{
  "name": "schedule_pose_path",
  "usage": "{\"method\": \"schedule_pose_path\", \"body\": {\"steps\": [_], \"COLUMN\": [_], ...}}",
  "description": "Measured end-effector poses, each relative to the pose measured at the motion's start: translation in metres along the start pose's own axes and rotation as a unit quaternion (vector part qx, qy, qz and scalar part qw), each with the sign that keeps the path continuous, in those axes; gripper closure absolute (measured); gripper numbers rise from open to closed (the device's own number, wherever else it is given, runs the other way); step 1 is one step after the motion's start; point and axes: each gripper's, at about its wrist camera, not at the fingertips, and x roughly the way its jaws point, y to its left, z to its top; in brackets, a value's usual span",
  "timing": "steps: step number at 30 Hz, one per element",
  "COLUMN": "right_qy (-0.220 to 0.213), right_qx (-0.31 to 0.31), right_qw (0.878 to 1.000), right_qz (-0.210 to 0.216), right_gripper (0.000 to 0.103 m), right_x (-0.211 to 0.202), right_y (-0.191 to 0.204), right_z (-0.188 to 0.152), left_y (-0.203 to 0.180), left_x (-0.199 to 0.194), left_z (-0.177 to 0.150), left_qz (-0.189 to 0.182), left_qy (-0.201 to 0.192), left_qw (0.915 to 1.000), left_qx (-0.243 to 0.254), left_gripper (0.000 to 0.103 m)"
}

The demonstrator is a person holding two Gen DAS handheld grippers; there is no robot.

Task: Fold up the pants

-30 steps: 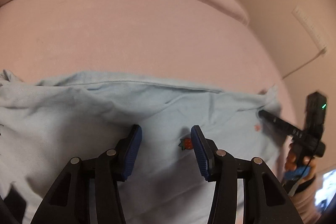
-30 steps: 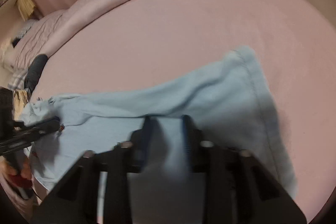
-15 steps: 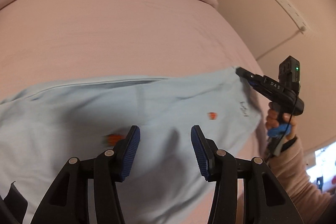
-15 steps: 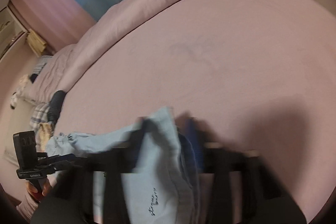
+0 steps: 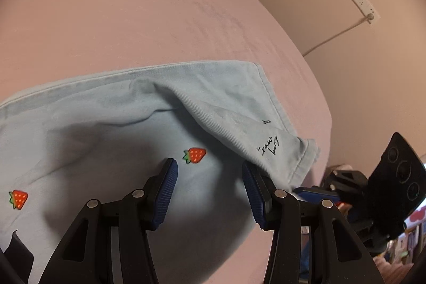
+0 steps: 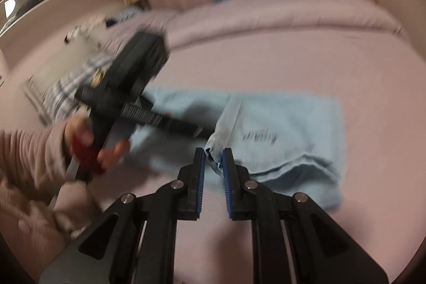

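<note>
Folded over since earlier, light-blue strawberry-print cotton pants [image 5: 149, 108] lie doubled on the pink bed [image 5: 133, 17]; right tool [image 6: 213, 160] pinches their hem to carry the fold, left tool [image 5: 207, 172] gapes empty.

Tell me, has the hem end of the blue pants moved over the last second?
Yes. In the right wrist view the hem end was stretched out across the pink bed; now it lies folded back over the rest of the pants, nearer the left hand-held gripper.
</note>
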Motion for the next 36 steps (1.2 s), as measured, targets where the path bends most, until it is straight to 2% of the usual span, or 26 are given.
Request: {"method": "schedule_pose_path", "body": {"steps": [2, 5, 8, 9, 10, 11, 12, 15, 20, 22, 24, 27, 29, 32, 36], "right_qy": [0.012, -0.012, -0.001, 0.001, -0.001, -0.003, -0.008, -0.003, 0.061, 0.066, 0.046, -0.03, -0.044, -0.054, -0.114], "right_qx": [0.016, 0.052, 0.06, 0.082, 0.126, 0.162, 0.204, 0.284, 0.319, 0.322, 0.295, 0.221, 0.206, 0.234, 0.248], "right_qw": [1.0, 0.998, 0.996, 0.994, 0.989, 0.985, 0.978, 0.957, 0.946, 0.944, 0.952, 0.968, 0.97, 0.965, 0.958], "right_qz": [-0.015, -0.024, -0.072, -0.079, -0.073, -0.055, -0.038, -0.055, 0.002, 0.022, 0.063, 0.115, 0.118, 0.104, 0.085], "right_gripper": [0.083, 0.083, 0.083, 0.08, 0.075, 0.061, 0.051, 0.05, 0.051, 0.055, 0.068, 0.072, 0.07, 0.07, 0.068], "right_x": [0.004, -0.002, 0.007, 0.009, 0.01, 0.009, 0.008, 0.012, 0.043, 0.053, 0.05, 0.03, 0.025, 0.019, -0.021], "right_y": [-0.007, -0.025, -0.043, -0.054, -0.073, -0.088, -0.106, -0.148, -0.172, -0.171, -0.152, -0.127, -0.119, -0.128, -0.131], "right_z": [-0.002, 0.013, 0.036, 0.045, 0.055, 0.06, 0.062, 0.072, 0.076, 0.078, 0.082, 0.099, 0.106, 0.103, 0.091], "left_y": [0.0, 0.0, 0.004, 0.005, 0.006, 0.007, 0.007, 0.005, 0.008, 0.009, 0.008, 0.011, 0.017, 0.027, 0.023], "left_x": [-0.002, 0.0, -0.002, -0.002, -0.002, -0.002, -0.002, 0.0, -0.003, -0.002, -0.001, 0.001, 0.003, 0.007, 0.012], "left_z": [0.002, 0.008, 0.013, 0.014, 0.015, 0.015, 0.015, 0.017, 0.018, 0.018, 0.02, 0.031, 0.042, 0.057, 0.076], "left_qz": [0.0, -0.001, -0.003, -0.003, -0.001, 0.002, 0.001, 0.001, -0.004, -0.003, 0.0, 0.005, 0.007, 0.001, 0.039], "left_qy": [-0.003, -0.003, -0.007, -0.008, -0.008, -0.006, -0.006, -0.006, -0.006, -0.005, -0.005, -0.011, -0.017, -0.03, -0.035], "left_qw": [1.0, 0.9999, 0.9993, 0.9992, 0.9991, 0.9989, 0.9989, 0.9989, 0.9986, 0.9987, 0.9986, 0.9972, 0.9938, 0.9861, 0.987], "left_qx": [-0.003, -0.015, -0.036, -0.04, -0.043, -0.046, -0.047, -0.047, -0.053, -0.052, -0.052, -0.074, -0.11, -0.164, -0.152], "left_gripper": [0.054, 0.054, 0.054, 0.054, 0.054, 0.054, 0.054, 0.054, 0.054, 0.054, 0.054, 0.054, 0.054, 0.05, 0.049]}}
